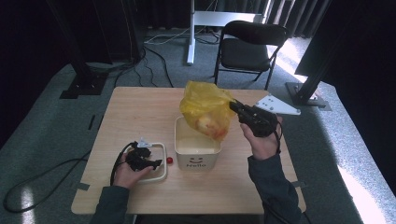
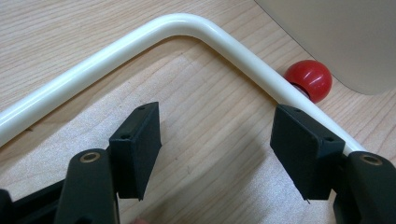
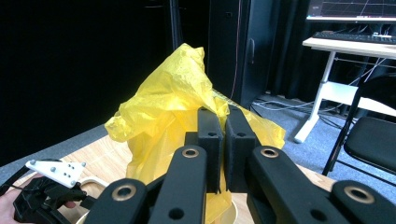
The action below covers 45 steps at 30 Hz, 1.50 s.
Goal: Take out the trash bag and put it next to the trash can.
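A cream bin (image 1: 196, 157) with a smiley face and "Hello" on its front stands mid-table. A crumpled yellow plastic bag (image 1: 204, 108) hangs over its open top, with something pale inside. My right gripper (image 1: 232, 106) is shut on the bag's upper edge; in the right gripper view the jaws (image 3: 223, 122) pinch the yellow film (image 3: 161, 109). My left gripper (image 1: 156, 162) rests low on the table, open, inside a white rounded frame (image 1: 163, 154). In the left gripper view its jaws (image 2: 217, 127) stand apart over bare wood, the white tube (image 2: 187, 25) curving around them.
A small red knob (image 2: 309, 79) lies between the white frame and the bin wall (image 2: 336, 37). A black folding chair (image 1: 250, 46) and a white desk leg (image 1: 190, 32) stand beyond the table's far edge. A cable (image 1: 42, 175) trails off the table's left.
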### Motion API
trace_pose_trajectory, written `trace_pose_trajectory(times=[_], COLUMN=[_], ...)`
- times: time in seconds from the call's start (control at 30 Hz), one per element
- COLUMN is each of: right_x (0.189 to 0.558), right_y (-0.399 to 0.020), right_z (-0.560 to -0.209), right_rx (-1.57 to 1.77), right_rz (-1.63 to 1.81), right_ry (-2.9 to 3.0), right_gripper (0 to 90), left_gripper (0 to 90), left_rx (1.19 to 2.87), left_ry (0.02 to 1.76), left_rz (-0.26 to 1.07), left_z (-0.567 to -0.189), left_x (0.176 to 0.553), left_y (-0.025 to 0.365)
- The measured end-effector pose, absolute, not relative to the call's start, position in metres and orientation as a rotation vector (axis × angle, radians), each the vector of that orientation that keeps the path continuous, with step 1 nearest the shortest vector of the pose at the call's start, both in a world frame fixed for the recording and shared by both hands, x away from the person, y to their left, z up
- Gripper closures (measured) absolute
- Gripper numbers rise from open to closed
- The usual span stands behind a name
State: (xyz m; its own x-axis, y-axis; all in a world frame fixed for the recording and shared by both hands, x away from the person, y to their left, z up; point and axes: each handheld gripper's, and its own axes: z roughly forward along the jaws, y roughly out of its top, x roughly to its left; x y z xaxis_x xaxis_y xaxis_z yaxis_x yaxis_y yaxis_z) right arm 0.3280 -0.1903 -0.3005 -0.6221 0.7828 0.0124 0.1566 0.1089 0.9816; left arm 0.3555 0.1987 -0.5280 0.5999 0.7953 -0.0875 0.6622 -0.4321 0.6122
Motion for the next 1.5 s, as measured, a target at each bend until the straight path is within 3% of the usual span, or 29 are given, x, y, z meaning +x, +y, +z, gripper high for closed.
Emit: trace_pose_trajectory(times=[1.5], right_x=[0.325], right_y=[-0.221], right_z=[-0.300], right_rx=[0.971], right_rz=[1.523], right_ry=[1.808], right_gripper=[87.2], left_gripper=[34.2], left_rx=[2.215], left_ry=[1.147], left_rz=[0.285], left_z=[-0.528], left_x=[0.355], left_y=[0.198])
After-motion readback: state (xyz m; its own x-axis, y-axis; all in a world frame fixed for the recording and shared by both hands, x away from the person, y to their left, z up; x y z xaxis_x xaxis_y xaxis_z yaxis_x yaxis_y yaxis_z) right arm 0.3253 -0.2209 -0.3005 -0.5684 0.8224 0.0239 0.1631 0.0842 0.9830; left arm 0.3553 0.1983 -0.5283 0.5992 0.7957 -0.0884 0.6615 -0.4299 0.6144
